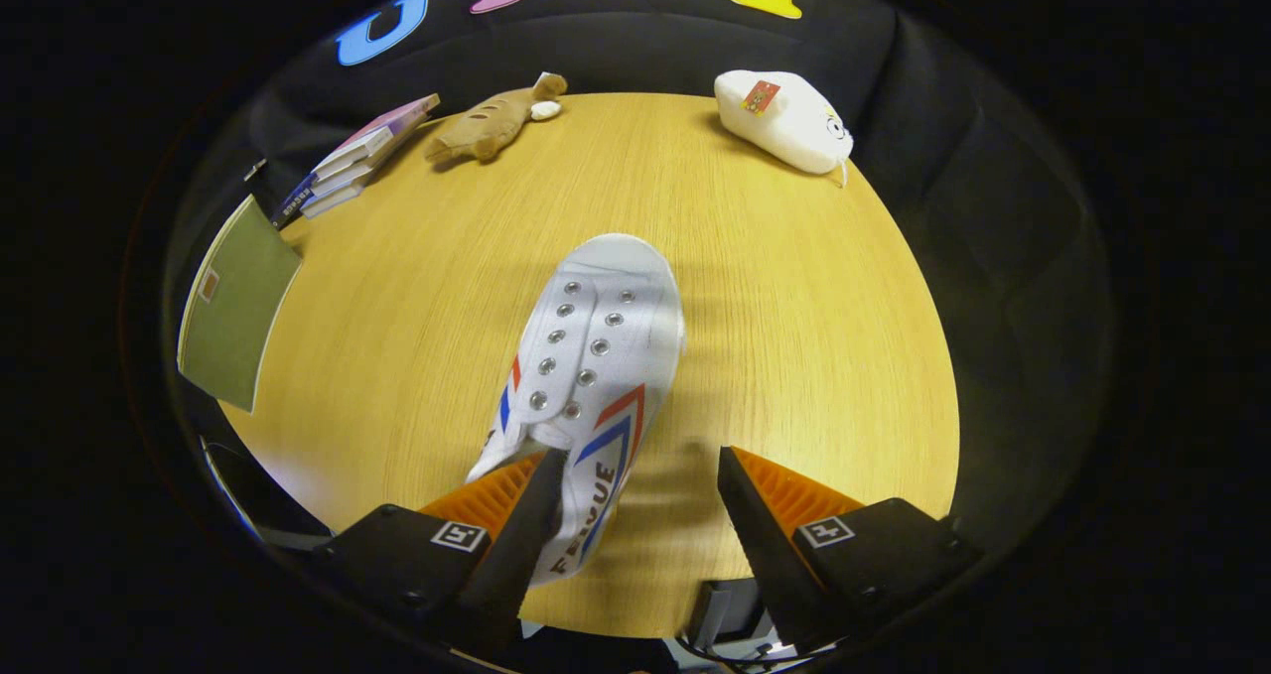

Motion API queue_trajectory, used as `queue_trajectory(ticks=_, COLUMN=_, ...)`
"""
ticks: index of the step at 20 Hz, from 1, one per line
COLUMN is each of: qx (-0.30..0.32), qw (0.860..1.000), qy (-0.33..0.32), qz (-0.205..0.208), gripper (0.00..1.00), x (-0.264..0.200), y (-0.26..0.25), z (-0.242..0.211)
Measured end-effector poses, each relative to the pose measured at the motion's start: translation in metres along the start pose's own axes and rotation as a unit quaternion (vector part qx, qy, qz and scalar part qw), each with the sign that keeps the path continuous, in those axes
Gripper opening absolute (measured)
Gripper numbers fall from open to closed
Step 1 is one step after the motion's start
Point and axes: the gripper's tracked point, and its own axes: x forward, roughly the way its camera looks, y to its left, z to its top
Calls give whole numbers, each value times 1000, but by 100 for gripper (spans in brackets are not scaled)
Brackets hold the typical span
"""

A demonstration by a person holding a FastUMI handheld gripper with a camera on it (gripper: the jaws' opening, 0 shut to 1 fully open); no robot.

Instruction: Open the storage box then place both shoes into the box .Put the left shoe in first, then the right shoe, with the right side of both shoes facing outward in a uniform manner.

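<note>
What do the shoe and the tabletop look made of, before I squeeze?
Shoe: likely white canvas, matte, with metal eyelets and printed stripes; it lies between the open gripper fingers, nearer one. Table: wood or wood-look laminate, smooth, fine grain lines; which one is unclear.

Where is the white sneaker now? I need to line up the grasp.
In the gripper view, the white sneaker lies on the wooden table, heel between the open tongs against one finger, toe pointing ahead.
</note>
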Motion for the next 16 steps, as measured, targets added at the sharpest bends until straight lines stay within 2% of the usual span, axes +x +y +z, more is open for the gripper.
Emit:
queue_trajectory(ticks=3, qx=11, qw=999, qy=2, qz=31, gripper=93, x=4, y=8, z=2)
queue_trajectory(ticks=4, qx=16, qw=999, qy=2, qz=45, gripper=81, x=5, y=14, z=2)
queue_trajectory(ticks=5, qx=28, qw=998, qy=2, qz=60, gripper=76, x=6, y=20, z=3)
queue_trajectory(ticks=6, qx=36, qw=998, qy=4, qz=57, gripper=53, x=7, y=19, z=2)
queue_trajectory(ticks=10, qx=69, qw=996, qy=13, qz=55, gripper=38, x=9, y=15, z=5)
queue_trajectory(ticks=11, qx=73, qw=995, qy=19, qz=57, gripper=30, x=9, y=15, z=3)
queue_trajectory(ticks=12, qx=79, qw=995, qy=15, qz=54, gripper=29, x=11, y=12, z=5)
queue_trajectory(ticks=14, qx=85, qw=996, qy=7, qz=40, gripper=14, x=9, y=6, z=6)
queue_trajectory(ticks=16, qx=80, qw=996, qy=5, qz=44, gripper=6, x=7, y=5, z=6)
